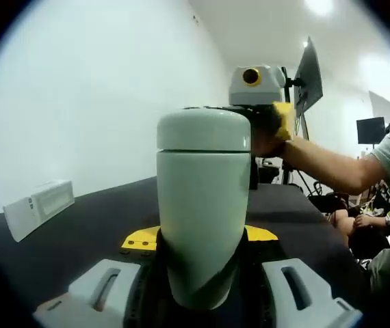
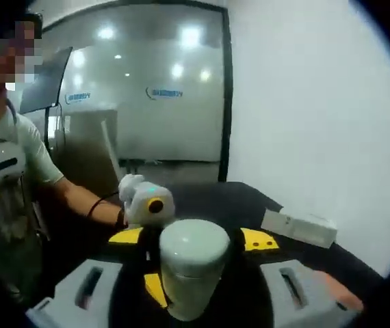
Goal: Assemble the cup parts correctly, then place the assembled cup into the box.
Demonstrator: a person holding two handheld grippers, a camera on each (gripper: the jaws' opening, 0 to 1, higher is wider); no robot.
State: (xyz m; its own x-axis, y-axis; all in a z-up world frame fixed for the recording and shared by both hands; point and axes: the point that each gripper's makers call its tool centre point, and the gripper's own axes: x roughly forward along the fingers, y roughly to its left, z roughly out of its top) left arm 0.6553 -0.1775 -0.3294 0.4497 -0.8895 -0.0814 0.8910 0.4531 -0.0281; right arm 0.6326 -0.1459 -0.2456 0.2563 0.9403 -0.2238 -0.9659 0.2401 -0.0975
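Gripping glossy tapered cup (image 1: 203, 212), domed lid (image 1: 204, 130)

obstacles: cup (image 1: 203, 205) between both jaw pairs; white box (image 1: 37, 207) aside | free: surrounding black tabletop (image 1: 85, 225)

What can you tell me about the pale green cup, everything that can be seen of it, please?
The pale green cup is a glossy, smooth, rounded cylinder that narrows toward its base, looking like ceramic or coated metal. A domed lid of the same colour sits on top, with a thin seam where it meets the body. It stands upright over the black table, between the left gripper's jaws. The right gripper reaches the lid from behind; whether its jaws clamp the lid cannot be told. Yellow pieces lie behind its base.
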